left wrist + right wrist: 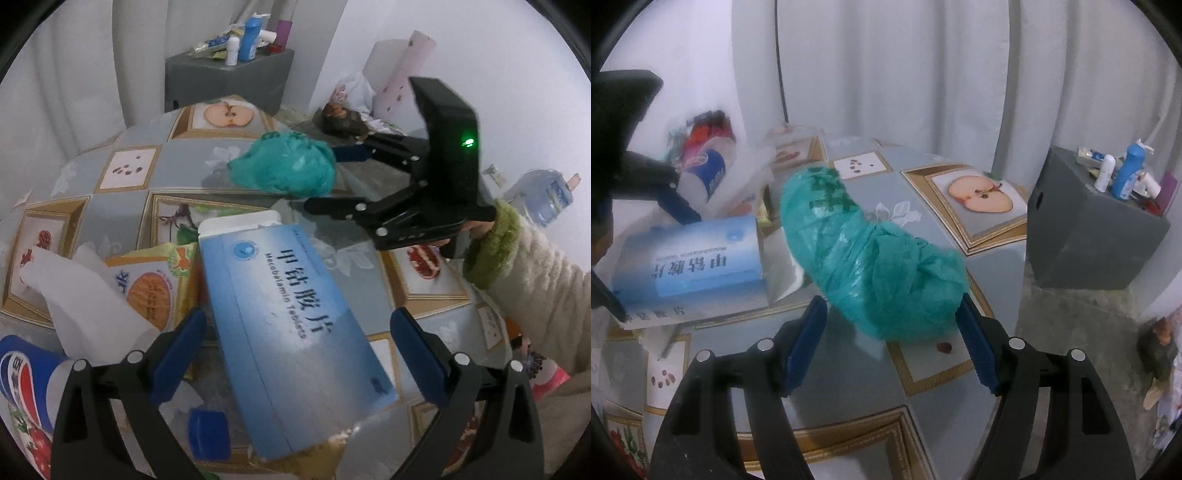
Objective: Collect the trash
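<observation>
Tablecloth (pixel 923 192), fruit print; green bag (pixel 871 258) mid-table, betw. spread fingers of right gripper (pixel 892 343), light, soft, slippery, take at thick end; left gripper (pixel 295 354) spread over box (pixel 288 332).

On the table (pixel 960 417), the crumpled plastic bag (pixel 871 258) lies right of the medicine box (pixel 690 262); a bottle (pixel 705 173) is behind the box, a cabinet (pixel 1086 236) far right.
</observation>
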